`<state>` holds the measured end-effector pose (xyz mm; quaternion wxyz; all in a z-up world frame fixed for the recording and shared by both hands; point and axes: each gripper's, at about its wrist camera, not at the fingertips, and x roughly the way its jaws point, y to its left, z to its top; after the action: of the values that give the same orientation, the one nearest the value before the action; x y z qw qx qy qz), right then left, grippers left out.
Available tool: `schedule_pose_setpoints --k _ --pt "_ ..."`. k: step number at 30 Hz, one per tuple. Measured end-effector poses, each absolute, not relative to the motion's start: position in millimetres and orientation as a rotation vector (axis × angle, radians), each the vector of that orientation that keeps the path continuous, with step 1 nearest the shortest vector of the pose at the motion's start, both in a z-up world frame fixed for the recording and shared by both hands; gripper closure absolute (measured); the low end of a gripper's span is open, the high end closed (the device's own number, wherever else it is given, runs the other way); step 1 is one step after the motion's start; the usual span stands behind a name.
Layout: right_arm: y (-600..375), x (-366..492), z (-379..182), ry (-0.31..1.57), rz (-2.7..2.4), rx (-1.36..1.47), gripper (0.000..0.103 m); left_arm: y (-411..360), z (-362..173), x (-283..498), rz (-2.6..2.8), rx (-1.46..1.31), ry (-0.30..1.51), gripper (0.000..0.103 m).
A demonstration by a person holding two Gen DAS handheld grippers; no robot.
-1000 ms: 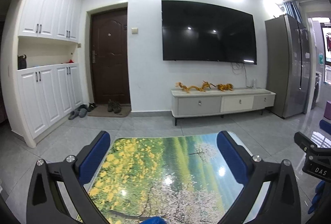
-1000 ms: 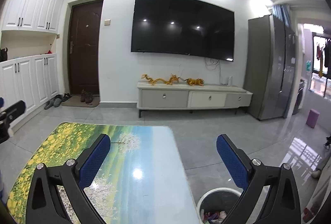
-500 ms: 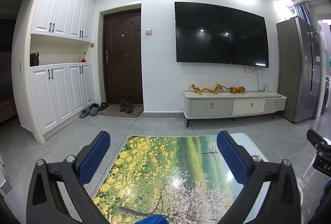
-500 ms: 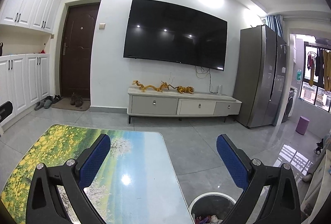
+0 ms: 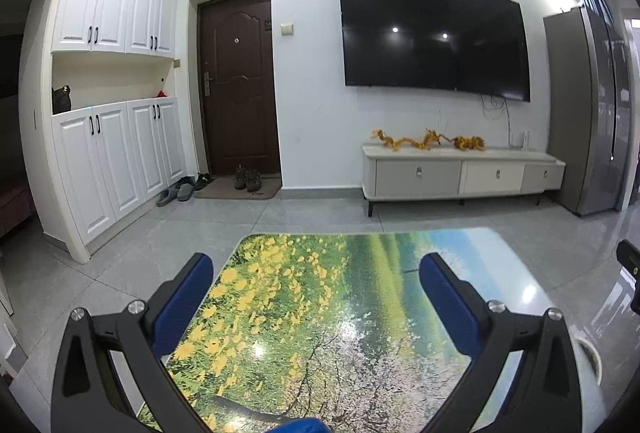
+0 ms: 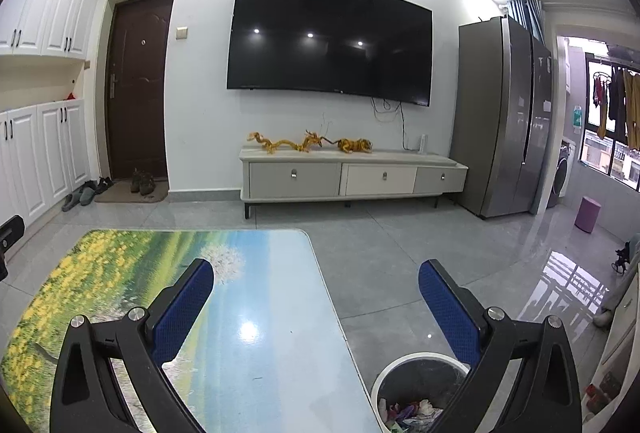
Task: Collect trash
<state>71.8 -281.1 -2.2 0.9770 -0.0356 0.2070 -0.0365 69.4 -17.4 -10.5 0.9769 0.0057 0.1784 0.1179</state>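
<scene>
My left gripper (image 5: 316, 269) is open and empty above a low table (image 5: 320, 313) with a glossy landscape print of yellow flowers and sky. My right gripper (image 6: 316, 275) is open and empty over the table's right edge (image 6: 256, 313). A white-rimmed trash bin (image 6: 416, 389) with a dark liner stands on the floor right of the table, under the right finger, with crumpled scraps (image 6: 408, 413) in it. A sliver of the bin's rim shows in the left wrist view (image 5: 592, 353). No loose trash shows on the table. A blue object (image 5: 296, 425) peeks in at the bottom edge.
A TV (image 6: 328, 41) hangs over a low drawer console (image 6: 348, 177). A fridge (image 6: 504, 113) stands at right, a dark door (image 5: 238, 85) and white cabinets (image 5: 112, 161) at left, shoes (image 5: 248, 179) by the mat. A purple stool (image 6: 587, 213) sits on the grey tiled floor.
Both views have tilted and shifted a little, showing more of the room's left side and more of the table top. Both grippers stay open and empty.
</scene>
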Motion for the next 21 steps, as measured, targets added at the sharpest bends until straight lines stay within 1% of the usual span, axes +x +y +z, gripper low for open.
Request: schedule_pose_setpoints --k 5,13,21 --pt "-281 98 -23 0.462 -0.087 -0.088 0.0 -20 -30 99 0.208 0.01 0.414 0.0" --pt "-293 139 -66 0.591 -0.082 -0.065 0.0 -36 -65 142 0.166 0.056 0.518 0.0" --pt "-309 156 -83 0.633 -0.103 -0.043 0.0 -51 -84 170 0.134 0.078 0.602 0.0"
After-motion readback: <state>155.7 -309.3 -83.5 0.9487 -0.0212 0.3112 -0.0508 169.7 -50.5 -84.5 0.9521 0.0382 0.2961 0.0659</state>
